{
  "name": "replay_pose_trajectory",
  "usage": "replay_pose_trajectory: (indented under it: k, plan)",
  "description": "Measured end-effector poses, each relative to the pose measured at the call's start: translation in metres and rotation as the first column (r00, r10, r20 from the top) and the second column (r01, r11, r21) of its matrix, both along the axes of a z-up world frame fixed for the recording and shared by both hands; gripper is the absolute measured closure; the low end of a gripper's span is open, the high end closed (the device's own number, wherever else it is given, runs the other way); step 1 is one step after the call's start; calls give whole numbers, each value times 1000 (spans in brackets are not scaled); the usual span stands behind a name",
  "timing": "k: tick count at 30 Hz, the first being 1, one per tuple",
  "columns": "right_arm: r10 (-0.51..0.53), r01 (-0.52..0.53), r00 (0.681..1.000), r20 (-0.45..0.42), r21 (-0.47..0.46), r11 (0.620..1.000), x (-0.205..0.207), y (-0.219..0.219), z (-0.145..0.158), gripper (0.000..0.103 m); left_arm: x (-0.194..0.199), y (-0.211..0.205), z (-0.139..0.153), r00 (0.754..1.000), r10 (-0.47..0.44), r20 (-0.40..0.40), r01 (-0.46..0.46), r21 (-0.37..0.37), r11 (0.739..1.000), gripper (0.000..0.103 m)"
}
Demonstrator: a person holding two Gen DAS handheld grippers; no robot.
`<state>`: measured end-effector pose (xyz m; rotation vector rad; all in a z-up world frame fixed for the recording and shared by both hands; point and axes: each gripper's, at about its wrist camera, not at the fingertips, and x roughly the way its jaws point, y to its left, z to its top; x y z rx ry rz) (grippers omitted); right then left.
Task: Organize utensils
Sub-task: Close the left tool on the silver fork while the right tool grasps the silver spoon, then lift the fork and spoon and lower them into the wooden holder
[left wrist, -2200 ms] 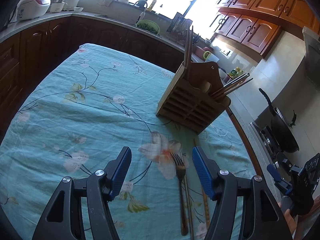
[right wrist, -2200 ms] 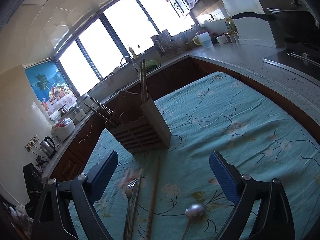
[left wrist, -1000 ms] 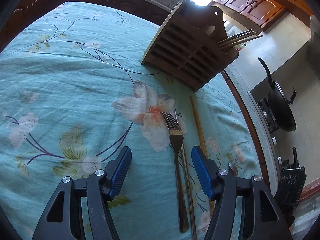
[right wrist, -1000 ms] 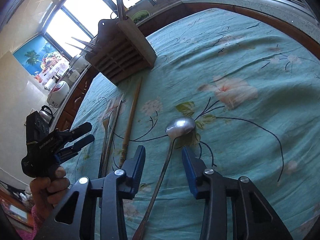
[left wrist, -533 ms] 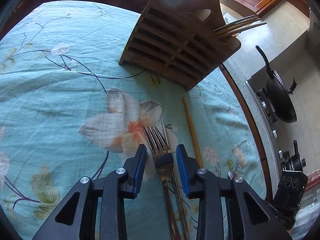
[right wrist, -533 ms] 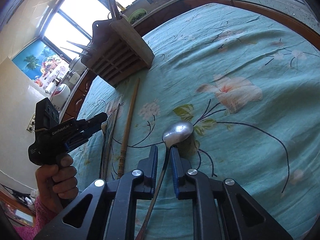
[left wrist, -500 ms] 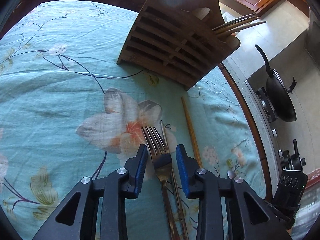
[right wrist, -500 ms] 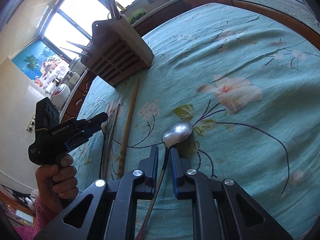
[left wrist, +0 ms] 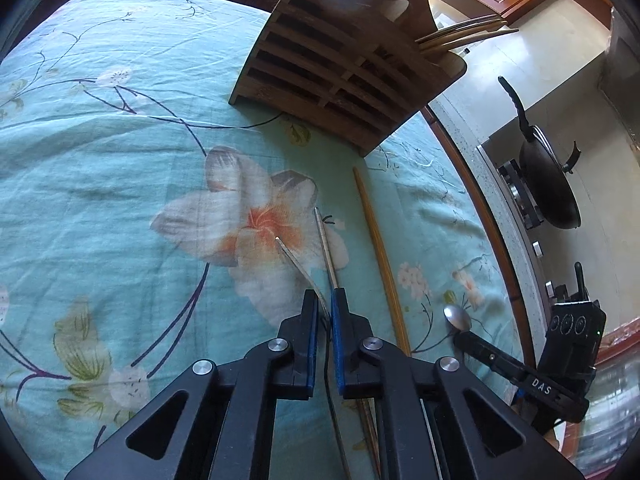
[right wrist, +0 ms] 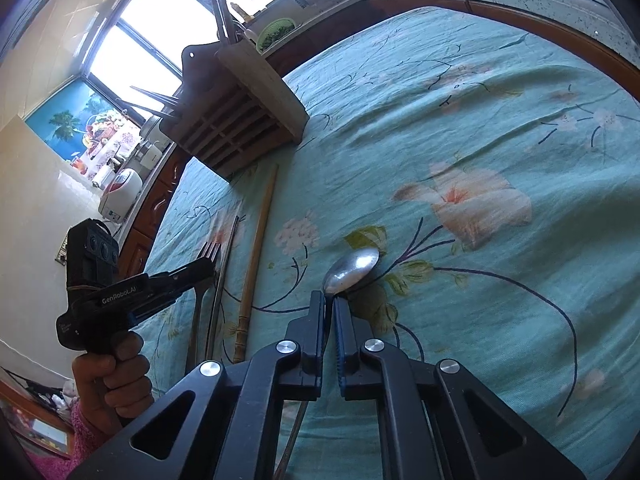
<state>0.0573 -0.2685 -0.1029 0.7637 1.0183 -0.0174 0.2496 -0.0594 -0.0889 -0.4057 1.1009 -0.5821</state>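
Open cloth to the sides, clutter down the middle

The wooden utensil holder point(left wrist: 344, 76) stands ahead on the tablecloth point(left wrist: 100, 184), blocking the far centre. A metal chopstick point(left wrist: 326, 248) and a wooden chopstick point(left wrist: 378, 256) lie close together just before it. Bare cloth lies wide to the left; on the right, the spoon point(right wrist: 352, 270) has open cloth beyond.

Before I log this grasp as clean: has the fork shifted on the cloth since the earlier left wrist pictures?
Yes. The fork has rolled onto its edge between the left tongs; its tines now point at the orange flower, angled away from the metal chopstick.
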Motion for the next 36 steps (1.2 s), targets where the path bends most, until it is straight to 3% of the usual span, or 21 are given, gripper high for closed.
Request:
replay_pose_trajectory:
  k: [4,10,14,22,36]
  plan:
    - [11,-11,1000,-5,31,999,4,-3,-2,93,3,6,5,1000,7,-16,-7,24,1000,89]
    - [32,-31,999,-16,49,998,14,-4,-5,93,10,1,11,1000,-26,-12,26,67,997,88]
    - [34,-32,999,-16,78,996,16,-7,-7,93,11,1,10,1000,-27,-7,27,58,998,91]
    - [64,-63,998,29,-39,997,15,6,21,101,-8,17,16,1000,19,24,-20,5,1000,96]
    - [121,-51,965,231,-289,956,29,20,117,100,-67,80,98,967,137,215,-116,-107,987,102]
